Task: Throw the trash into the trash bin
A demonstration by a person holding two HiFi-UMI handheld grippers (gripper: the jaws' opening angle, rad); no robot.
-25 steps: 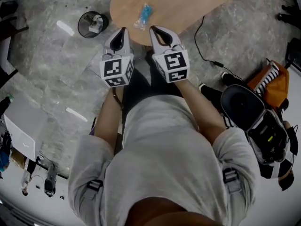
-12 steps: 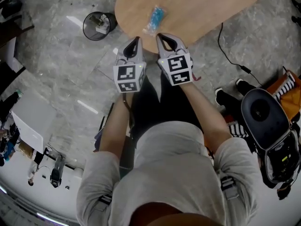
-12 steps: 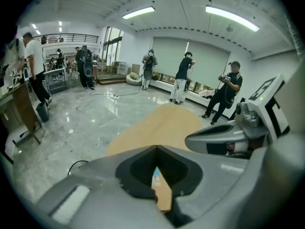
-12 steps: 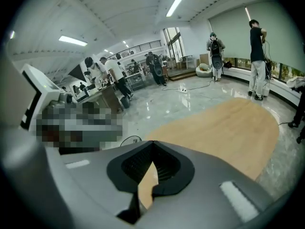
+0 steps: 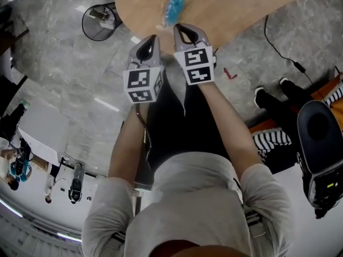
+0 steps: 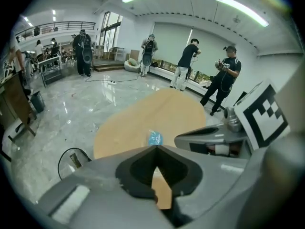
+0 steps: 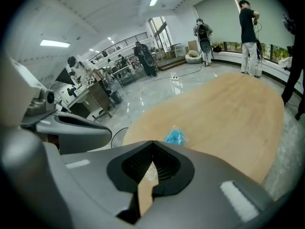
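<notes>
Below, oval wooden table on grey floor, bin nearby.

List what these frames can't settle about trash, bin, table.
- Blue wrapper: too small to identify, head view; right gripper covers its near edge, right gripper view.
- Trash bin: contents too small, head view.
- Table: far end cut by head view's top edge.

No legible text, label, brand, number or sign anywhere.
</notes>
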